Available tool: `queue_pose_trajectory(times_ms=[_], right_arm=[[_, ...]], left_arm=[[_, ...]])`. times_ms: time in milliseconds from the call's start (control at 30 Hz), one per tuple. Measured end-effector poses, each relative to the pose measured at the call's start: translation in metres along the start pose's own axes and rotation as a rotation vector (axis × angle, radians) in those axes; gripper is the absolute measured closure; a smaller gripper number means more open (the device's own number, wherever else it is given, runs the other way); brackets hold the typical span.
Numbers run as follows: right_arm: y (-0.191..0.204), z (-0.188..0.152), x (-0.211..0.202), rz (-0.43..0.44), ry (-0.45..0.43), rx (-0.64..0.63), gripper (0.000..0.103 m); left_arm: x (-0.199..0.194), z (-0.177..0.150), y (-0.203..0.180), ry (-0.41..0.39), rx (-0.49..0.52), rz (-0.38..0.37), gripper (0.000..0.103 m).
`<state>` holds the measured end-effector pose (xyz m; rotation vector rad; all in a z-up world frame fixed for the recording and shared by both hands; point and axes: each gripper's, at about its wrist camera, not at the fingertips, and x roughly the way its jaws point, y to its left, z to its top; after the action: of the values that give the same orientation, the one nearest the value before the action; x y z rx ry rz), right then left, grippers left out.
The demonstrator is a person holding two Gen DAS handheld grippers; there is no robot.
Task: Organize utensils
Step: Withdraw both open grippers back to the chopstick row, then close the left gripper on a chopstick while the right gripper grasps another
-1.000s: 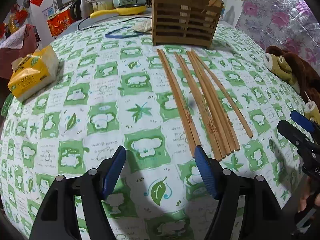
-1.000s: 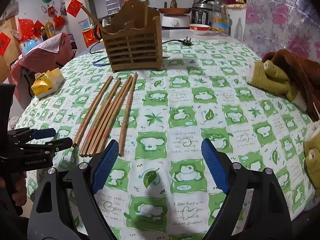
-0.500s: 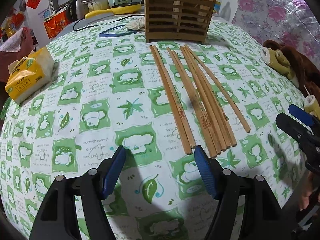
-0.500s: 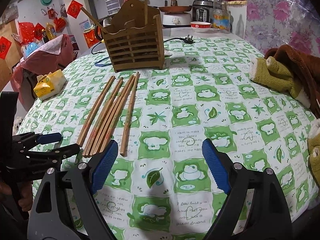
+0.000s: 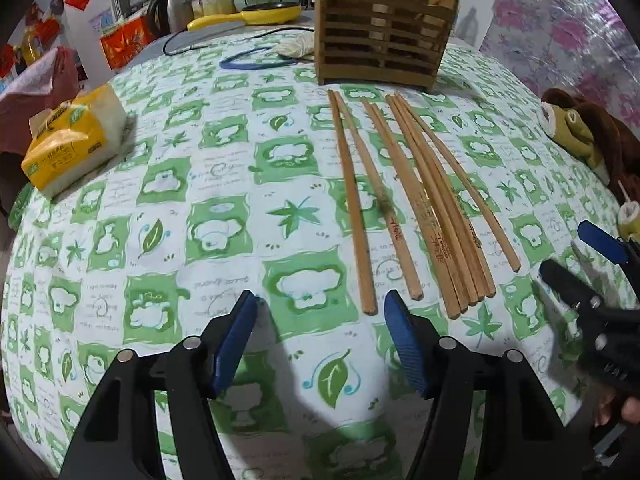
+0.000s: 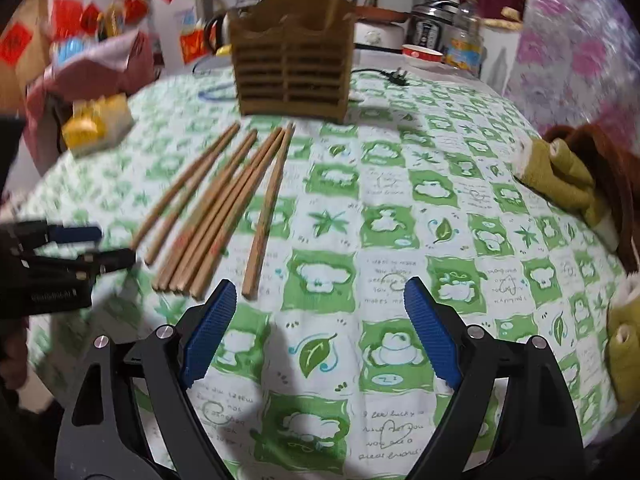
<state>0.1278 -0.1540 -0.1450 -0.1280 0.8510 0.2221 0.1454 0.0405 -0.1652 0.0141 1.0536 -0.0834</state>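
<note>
Green/white leaf-print tablecloth (image 5: 224,216), tan chopsticks (image 5: 416,200)

1. My right gripper (image 6: 318,298) hangs over the desk (image 6: 460,184) with jaws wide and nothing between them.
2. Wooden chopsticks (image 6: 224,216) lie just beyond its left pad.
3. A slatted wooden holder (image 6: 294,76) stands behind them.
4. My left gripper (image 6: 96,246) enters from the left.

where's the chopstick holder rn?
The holder stands at the table's far side, top centre in both views, just beyond the chopsticks' far tips, with one stick upright inside.
</note>
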Motion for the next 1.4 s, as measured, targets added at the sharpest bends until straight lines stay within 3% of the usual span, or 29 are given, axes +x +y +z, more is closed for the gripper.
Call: queue_pose_trajectory(times_ms=[67,200,333,467,633,700,767,1300,1400], right_arm=[[0.006,-0.002,0.003,-0.009,0.009,-0.030,0.021],[0.014,-0.002,0.012,0.009,0.040,-0.040,0.035],[0.023,-0.001,0.017,-0.012,0.040,-0.061,0.038],[0.026,0.005,0.022,0.011,0.042,-0.046,0.048],[0.031,0.007,0.022,0.043,0.052,-0.042,0.073],[0.034,0.007,0.022,0.077,0.054,-0.036,0.090],[0.034,0.007,0.022,0.097,0.057,-0.020,0.095],[-0.007,0.006,0.013,0.124,0.053,0.125,0.097],[-0.008,0.005,0.011,0.131,0.051,0.132,0.097]], left_arm=[[0.000,0.000,-0.002,-0.005,0.005,-0.001,0.043],[0.002,0.001,-0.003,-0.011,0.012,0.006,0.047],[0.002,0.002,-0.002,-0.013,0.006,0.006,0.049],[0.002,0.002,-0.003,-0.018,0.005,0.011,0.049],[0.002,0.001,-0.003,-0.018,0.002,0.009,0.049],[0.002,0.001,-0.003,-0.018,0.003,0.011,0.049],[0.002,0.001,-0.002,-0.018,0.001,0.010,0.049],[0.002,0.001,-0.002,-0.018,0.005,0.013,0.049],[0.002,0.001,-0.002,-0.030,0.010,0.017,0.059]])
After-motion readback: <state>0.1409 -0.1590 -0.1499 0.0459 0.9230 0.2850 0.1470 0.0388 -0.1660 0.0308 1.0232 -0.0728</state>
